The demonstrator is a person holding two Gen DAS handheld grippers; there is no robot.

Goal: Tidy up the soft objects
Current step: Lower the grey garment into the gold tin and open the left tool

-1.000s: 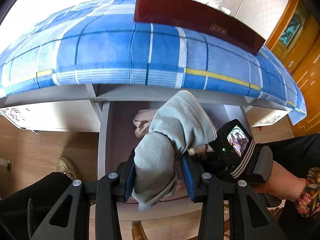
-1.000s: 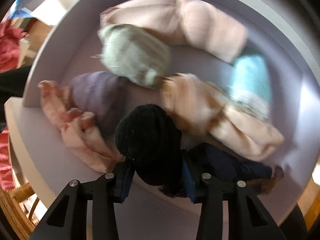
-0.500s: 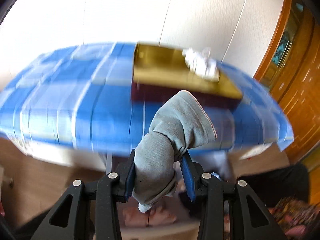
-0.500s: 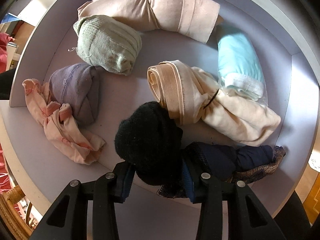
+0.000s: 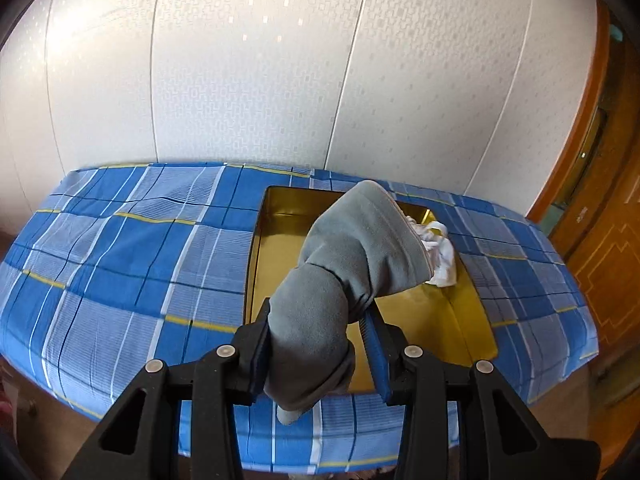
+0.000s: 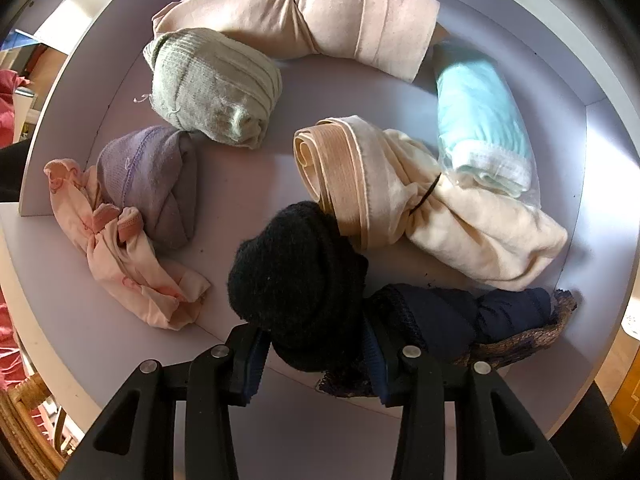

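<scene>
My left gripper [image 5: 316, 350] is shut on a rolled grey sock [image 5: 344, 272], held up over a gold tin [image 5: 280, 236] that lies on the blue checked cloth [image 5: 120, 264]. A white sock bundle [image 5: 440, 256] lies in the tin's far right corner. My right gripper [image 6: 316, 350] points straight down into a pale drawer [image 6: 248, 184] and is shut on a black sock ball [image 6: 296, 276]. Around it lie a green sock roll [image 6: 212, 84], a purple roll [image 6: 152, 184], pink cloth [image 6: 116, 248], beige rolls [image 6: 328, 12], a cream roll [image 6: 432, 208], a bagged turquoise roll [image 6: 476, 112] and a navy bundle [image 6: 460, 316].
A white panelled wall [image 5: 260, 72] rises behind the cloth-covered table, with a wooden door [image 5: 604, 240] at the right. The drawer's rim [image 6: 600, 92] curves around the bundles. A wicker chair edge [image 6: 24, 420] and red cloth [image 6: 10, 104] show at the left of the right wrist view.
My left gripper rose with the grey sock from in front of the open drawer to above the table, so the tin's gold inside now shows. The right gripper stays over the drawer with the black sock.
</scene>
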